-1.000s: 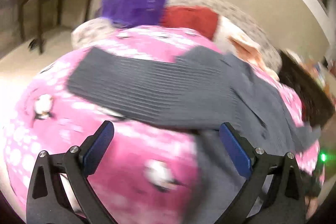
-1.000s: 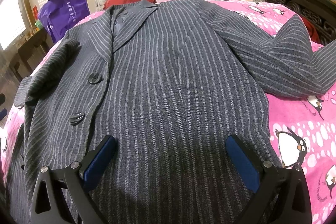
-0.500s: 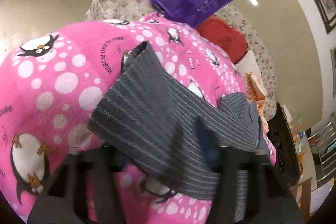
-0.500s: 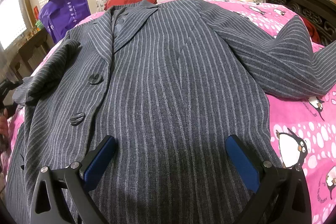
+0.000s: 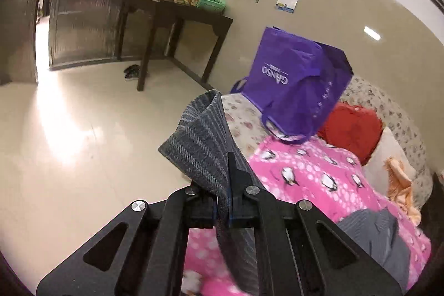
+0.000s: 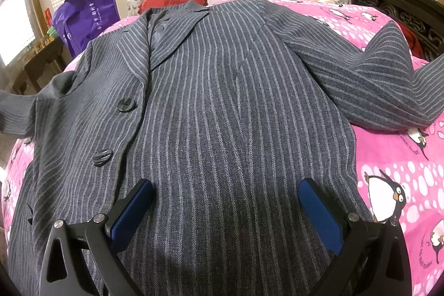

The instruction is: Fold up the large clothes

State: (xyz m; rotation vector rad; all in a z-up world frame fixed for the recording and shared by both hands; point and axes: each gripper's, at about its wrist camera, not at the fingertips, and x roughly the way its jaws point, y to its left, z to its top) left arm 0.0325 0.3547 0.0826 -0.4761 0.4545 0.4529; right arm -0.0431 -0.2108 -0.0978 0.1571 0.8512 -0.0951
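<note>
1. Since a second ago, the left gripper (image 5: 226, 201) has gone from gaping over the sleeve (image 5: 202, 146) to being clamped tight on its cuff end and lifting it off the bed; the right gripper (image 6: 226, 212) is staying put.
2. The right gripper's jaws are standing wide, gripping nothing, and hovering above the lower front of the striped jacket (image 6: 222, 107).
3. The jacket is lying face-up on the pink penguin blanket (image 6: 388, 157), collar toward 12 o'clock, its other sleeve trailing toward 3 o'clock.
4. In the right wrist view, the raised sleeve is stretching off toward 9 o'clock.
5. The risk: only the cuff edge is being pinched, so the heavy cloth may be slipping free, or the pull may be dragging the body askew and rumpling the lapel.
6. The purple bag (image 5: 297, 85) is sitting near at 1 o'clock; a wide swing could be snagging it.
</note>
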